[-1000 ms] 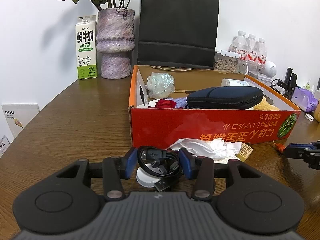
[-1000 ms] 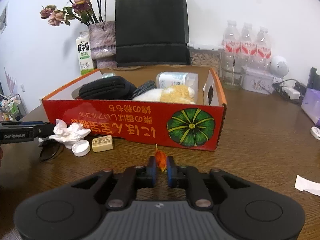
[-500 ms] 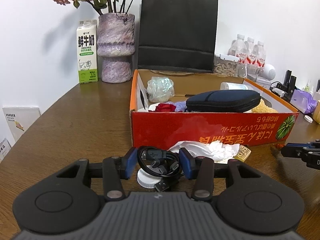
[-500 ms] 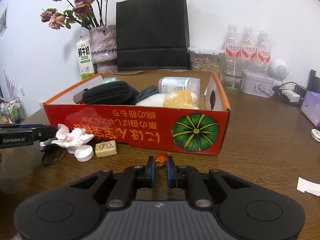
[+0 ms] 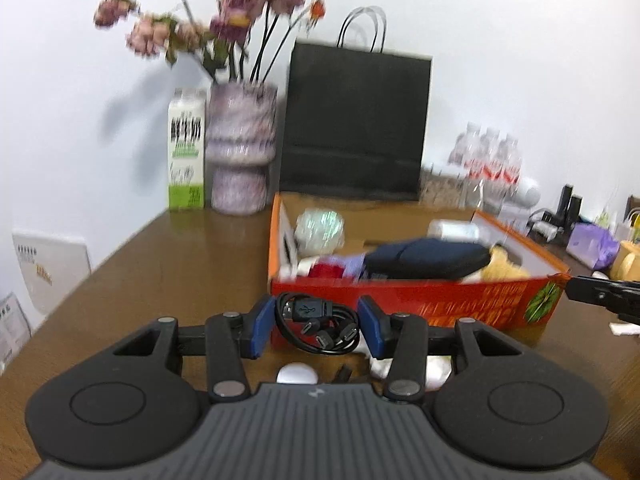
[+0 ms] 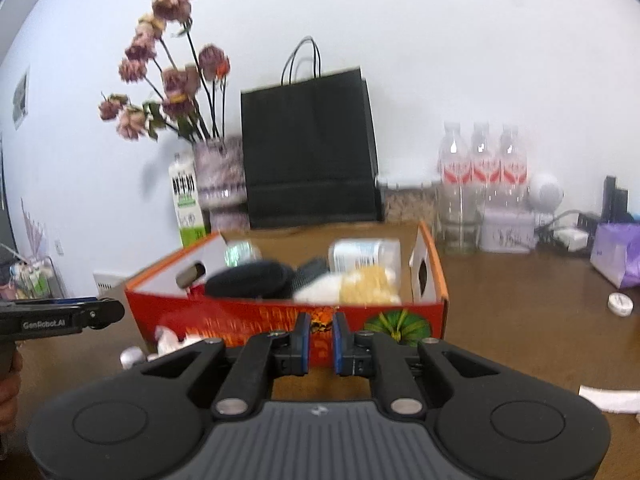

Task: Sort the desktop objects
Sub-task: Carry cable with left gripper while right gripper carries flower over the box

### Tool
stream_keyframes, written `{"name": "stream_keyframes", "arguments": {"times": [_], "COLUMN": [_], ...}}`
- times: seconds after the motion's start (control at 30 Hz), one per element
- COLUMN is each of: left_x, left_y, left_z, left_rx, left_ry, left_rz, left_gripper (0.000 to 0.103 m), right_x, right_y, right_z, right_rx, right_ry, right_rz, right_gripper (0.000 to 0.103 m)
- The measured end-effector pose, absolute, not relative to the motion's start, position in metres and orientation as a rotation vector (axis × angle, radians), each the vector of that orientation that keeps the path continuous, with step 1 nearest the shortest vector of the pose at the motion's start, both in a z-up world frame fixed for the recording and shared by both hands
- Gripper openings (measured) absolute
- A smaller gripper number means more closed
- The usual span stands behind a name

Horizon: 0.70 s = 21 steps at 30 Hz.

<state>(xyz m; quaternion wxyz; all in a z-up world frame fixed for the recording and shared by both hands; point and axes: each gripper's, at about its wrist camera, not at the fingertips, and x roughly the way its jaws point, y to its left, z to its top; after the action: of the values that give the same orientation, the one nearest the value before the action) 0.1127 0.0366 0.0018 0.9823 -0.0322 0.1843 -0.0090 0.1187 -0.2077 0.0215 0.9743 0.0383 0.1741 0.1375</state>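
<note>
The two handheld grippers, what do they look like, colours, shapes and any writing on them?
Both match: the left gripper and the right gripper have ribbed grey bodies, two round black lobes, black linkage arms with silver pivot pins, and blue finger pads. From the right wrist view, the left one's black side bears white "GenRobot.AI" lettering.

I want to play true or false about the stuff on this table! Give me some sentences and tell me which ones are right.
1. The left hand-held gripper holds a coiled black cable. True.
2. The right hand-held gripper holds a white bottle cap. False: it pinches a small orange thing.
3. The red box is empty. False: a dark pouch and other things lie in it.
4. A black paper bag stands behind the box. True.
5. The milk carton lies flat. False: it stands upright beside the vase.
</note>
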Motion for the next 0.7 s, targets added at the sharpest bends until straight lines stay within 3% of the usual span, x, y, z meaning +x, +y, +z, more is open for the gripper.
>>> {"name": "stream_keyframes", "arguments": {"times": [0.3, 0.7], "left_x": [0.146, 0.211], "left_y": [0.017, 0.007], "left_z": [0.033, 0.009], "left_rx": [-0.058, -0.102], "left_ry": [0.315, 0.351], "left_rz": [-0.047, 0.003], "left_gripper": [0.046, 0.046], "right_x": [0.151, 0.219], "right_y": [-0.2, -0.185], "right_z": [0.047, 0.029], "right_rx": [0.064, 0.104], "right_ry": [0.309, 0.324], "right_rz": [0.274, 0.283], "right_gripper": [0.01, 0.01]}}
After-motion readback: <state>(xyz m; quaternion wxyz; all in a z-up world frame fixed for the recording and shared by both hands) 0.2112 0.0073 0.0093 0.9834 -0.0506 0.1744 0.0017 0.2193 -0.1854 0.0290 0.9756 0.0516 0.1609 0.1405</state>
